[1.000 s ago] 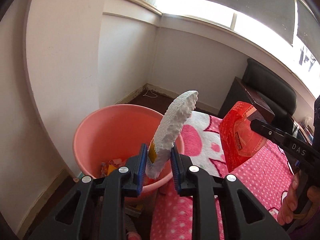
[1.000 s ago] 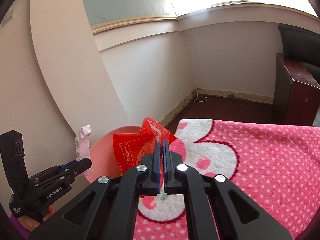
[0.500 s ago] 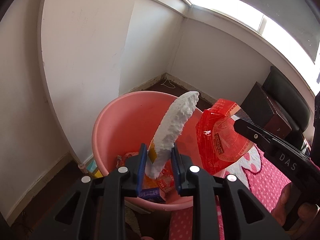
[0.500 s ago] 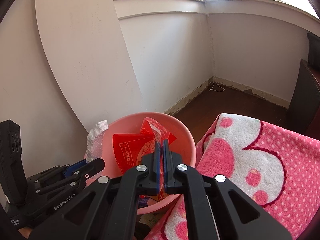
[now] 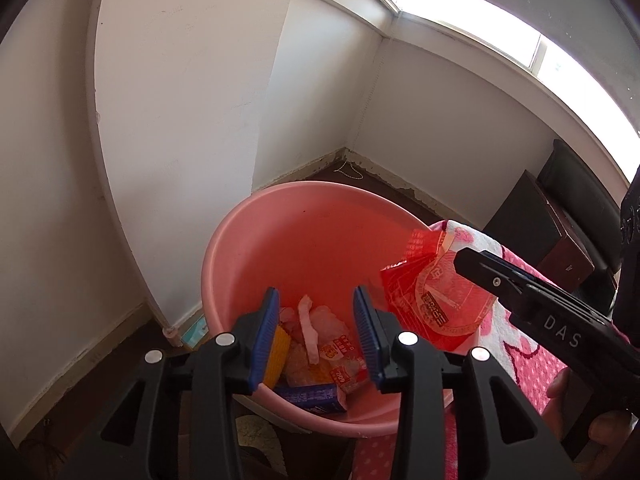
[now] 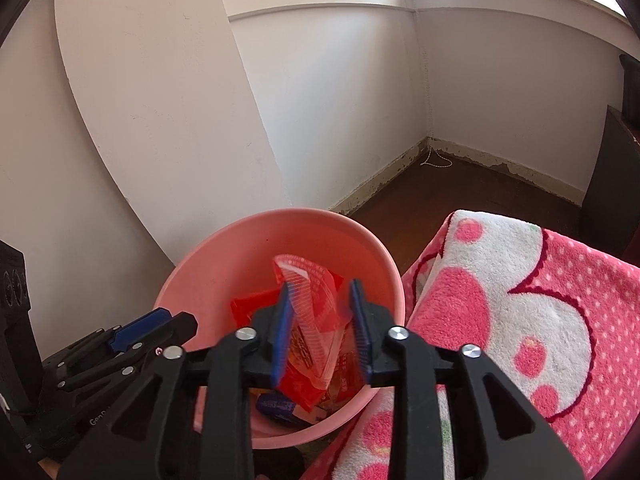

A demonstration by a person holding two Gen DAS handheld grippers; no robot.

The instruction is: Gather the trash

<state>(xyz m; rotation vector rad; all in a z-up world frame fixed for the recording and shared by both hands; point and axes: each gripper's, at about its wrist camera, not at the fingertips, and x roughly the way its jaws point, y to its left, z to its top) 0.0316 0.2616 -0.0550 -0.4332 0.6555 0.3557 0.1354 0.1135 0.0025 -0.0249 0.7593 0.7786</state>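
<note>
Presently both grippers hang over the pink basin (image 5: 304,240). Left gripper (image 5: 316,332): fingers spread, nothing between them. Right gripper (image 6: 320,330): fingers parted, with the red wrapper (image 6: 312,320) loose in the gap over the basin's interior. Mixed trash (image 5: 320,344) lies on the basin floor. A pink blanket (image 6: 520,320) borders the basin's right side.

A pink fleece blanket (image 6: 520,320) with white dots and a white cartoon pattern lies at the right, its edge just beside the bin. White walls (image 5: 180,100) meet in a corner above a worn skirting board (image 6: 472,158) and dark floor (image 6: 440,196). A window (image 5: 500,36) runs along the top; dark furniture (image 5: 548,224) stands at the far right.
</note>
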